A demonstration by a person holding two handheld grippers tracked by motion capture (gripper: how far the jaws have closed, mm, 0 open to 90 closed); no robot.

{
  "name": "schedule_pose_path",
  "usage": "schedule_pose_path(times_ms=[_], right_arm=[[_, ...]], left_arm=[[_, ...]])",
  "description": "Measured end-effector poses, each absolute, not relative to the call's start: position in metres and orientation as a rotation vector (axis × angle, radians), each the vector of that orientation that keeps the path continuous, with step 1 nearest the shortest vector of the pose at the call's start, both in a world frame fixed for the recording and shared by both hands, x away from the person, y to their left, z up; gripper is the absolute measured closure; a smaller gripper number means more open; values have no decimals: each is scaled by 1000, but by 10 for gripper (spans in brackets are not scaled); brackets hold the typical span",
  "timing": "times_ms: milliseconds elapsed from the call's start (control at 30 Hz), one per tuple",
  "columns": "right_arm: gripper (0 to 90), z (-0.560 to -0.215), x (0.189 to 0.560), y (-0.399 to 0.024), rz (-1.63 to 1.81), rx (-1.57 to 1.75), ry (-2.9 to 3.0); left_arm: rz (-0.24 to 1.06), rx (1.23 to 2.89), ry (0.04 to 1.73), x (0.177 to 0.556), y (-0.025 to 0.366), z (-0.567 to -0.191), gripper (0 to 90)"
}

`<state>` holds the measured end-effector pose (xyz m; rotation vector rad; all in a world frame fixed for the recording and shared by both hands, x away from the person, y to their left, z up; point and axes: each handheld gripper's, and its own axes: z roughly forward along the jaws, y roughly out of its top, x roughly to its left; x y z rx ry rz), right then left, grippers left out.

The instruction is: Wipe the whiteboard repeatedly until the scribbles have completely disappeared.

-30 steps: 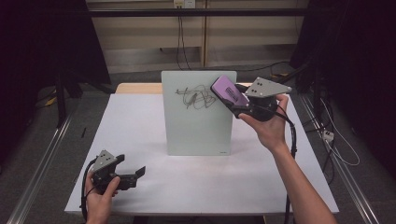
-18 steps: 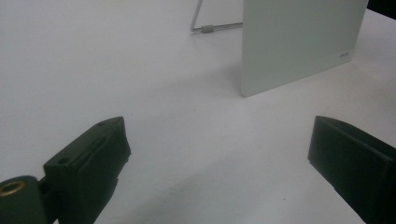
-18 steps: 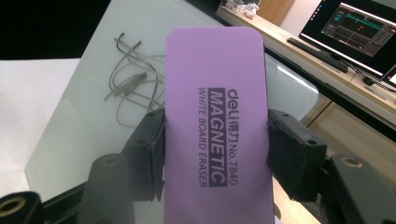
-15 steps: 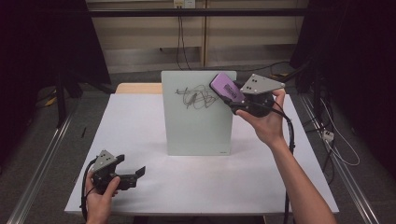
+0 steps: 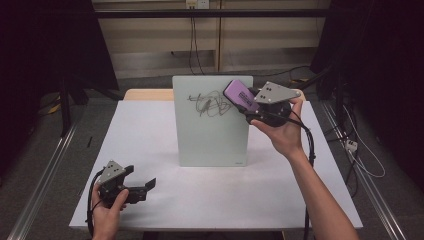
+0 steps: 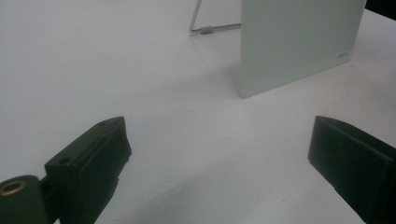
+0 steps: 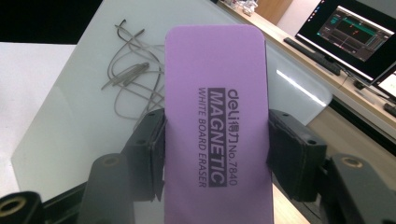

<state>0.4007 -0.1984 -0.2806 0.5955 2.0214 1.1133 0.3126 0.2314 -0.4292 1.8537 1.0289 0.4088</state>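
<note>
White table (image 5: 165, 200), eraser (image 7: 215, 107) in right tool (image 7: 215, 158)

Eraser (image 5: 240, 95) against upright board's (image 5: 210, 135) top right, on table (image 5: 150, 130).

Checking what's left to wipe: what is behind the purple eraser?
Behind the eraser stands the glass board, with grey scribbles showing left of it; any marks directly behind it are covered.

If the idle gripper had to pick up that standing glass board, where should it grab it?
Probably the board's bare left edge, coming in level from the left with the jaws spanning its thin thickness. It stands nearly upright on a wire stand, so front and back are both free there. The left gripper is open; the right gripper holds the eraser at the upper right corner.
</note>
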Motion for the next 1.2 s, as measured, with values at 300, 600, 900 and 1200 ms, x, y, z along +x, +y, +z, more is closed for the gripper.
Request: schedule_pose_path(times_ms=[300,600,900,1200], right_arm=[[415,-288,399,-193,1113,584,2044],[416,-303,394,-184,1112,572,2075],[416,-323,389,-168,1114,549,2135],[416,-337,388,-153,1123,531,2196]], left_arm=[[407,1862,1025,313,231,-429,53],[405,1860,1026,313,230,-429,53],[401,1862,1020,314,230,-430,53],[404,1865,1022,314,231,-430,53]])
